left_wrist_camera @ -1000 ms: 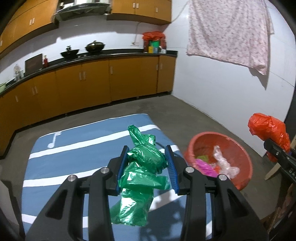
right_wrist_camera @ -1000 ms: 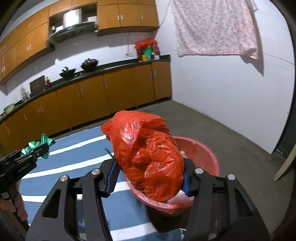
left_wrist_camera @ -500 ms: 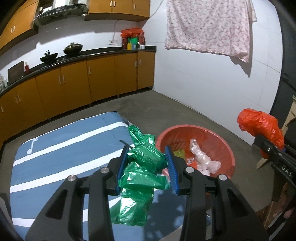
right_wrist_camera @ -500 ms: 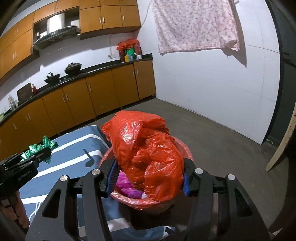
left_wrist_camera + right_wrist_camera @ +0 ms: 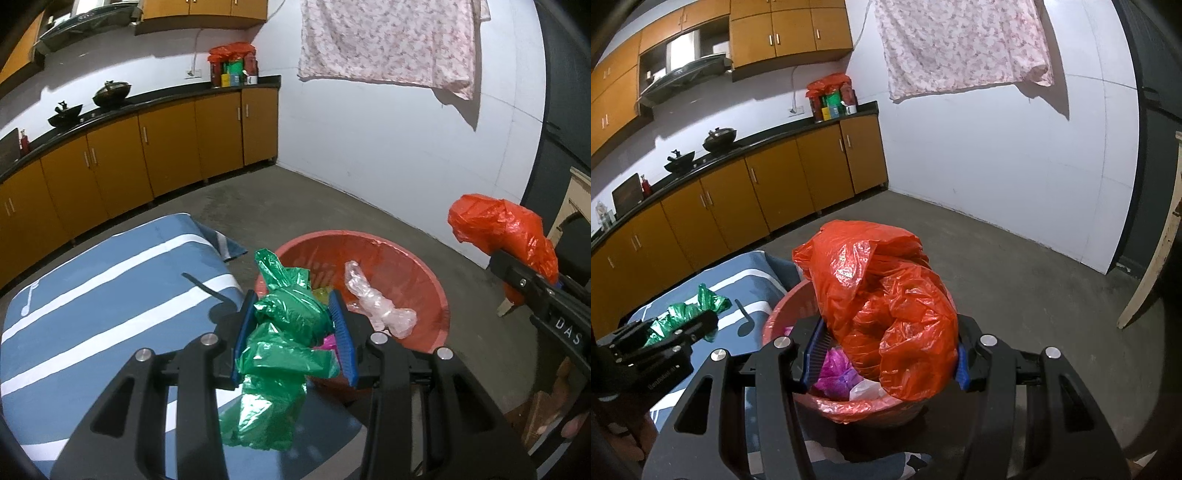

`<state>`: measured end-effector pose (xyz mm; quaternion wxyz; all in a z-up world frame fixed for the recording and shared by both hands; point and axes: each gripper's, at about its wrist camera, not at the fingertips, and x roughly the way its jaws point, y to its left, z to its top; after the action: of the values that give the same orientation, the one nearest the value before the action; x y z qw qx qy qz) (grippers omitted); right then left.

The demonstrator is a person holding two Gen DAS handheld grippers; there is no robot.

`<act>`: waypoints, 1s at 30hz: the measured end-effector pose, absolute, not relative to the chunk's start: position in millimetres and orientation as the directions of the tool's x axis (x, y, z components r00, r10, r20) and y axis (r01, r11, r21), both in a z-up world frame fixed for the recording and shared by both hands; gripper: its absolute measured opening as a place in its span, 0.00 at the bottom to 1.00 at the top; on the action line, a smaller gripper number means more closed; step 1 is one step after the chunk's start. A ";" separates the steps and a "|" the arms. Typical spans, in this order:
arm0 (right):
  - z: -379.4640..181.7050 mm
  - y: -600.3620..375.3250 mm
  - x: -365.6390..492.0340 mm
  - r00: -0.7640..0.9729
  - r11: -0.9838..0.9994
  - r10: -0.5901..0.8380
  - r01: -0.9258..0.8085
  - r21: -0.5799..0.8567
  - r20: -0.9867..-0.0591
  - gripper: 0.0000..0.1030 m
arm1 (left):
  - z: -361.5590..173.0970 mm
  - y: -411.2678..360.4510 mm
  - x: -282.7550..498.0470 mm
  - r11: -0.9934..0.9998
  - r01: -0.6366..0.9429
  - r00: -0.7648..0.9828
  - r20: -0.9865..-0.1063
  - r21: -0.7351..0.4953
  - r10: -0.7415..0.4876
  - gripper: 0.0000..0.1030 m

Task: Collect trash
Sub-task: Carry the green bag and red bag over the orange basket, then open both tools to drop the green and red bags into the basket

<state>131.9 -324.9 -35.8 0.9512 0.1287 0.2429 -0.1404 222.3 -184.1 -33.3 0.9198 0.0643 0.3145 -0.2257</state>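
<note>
Gripping crumpled green plastic bag (image 5: pixel 284 332) between blue pads, left claw (image 5: pixel 293 334) hangs at near rim of red basin (image 5: pixel 424 273), bag tail dangling below. Right claw (image 5: pixel 886 350) clamped on bulging red plastic bag (image 5: pixel 886 306), held over same basin. Beyond left claw, inside basin: clear plastic wrap (image 5: pixel 373 299), pink scrap. Blue striped cloth (image 5: pixel 92 295) left of left claw. Wooden kitchen cabinets (image 5: pixel 166 147) far ahead.
</note>
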 end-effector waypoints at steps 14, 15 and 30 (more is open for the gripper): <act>-49.2 -331.6 154.0 0.831 0.921 -0.199 0.340 0.191 -0.519 0.53 | -54.1 -202.7 254.5 0.855 0.506 0.629 -0.632 -0.110 -0.453 0.38; -50.6 -333.1 155.8 0.831 0.921 -0.198 0.340 0.191 -0.520 0.53 | -55.7 -204.9 257.2 0.852 0.510 0.623 -0.633 -0.116 -0.459 0.38; -45.5 -360.6 189.3 0.848 0.896 -0.170 0.346 0.279 -0.502 0.55 | -79.0 -236.6 293.1 0.822 0.540 0.552 -0.660 -0.183 -0.509 0.45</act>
<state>189.3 -360.6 -45.5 0.9436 0.1828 0.2397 -0.1368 293.1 -236.6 -79.0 0.8807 0.0205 0.3679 -0.2978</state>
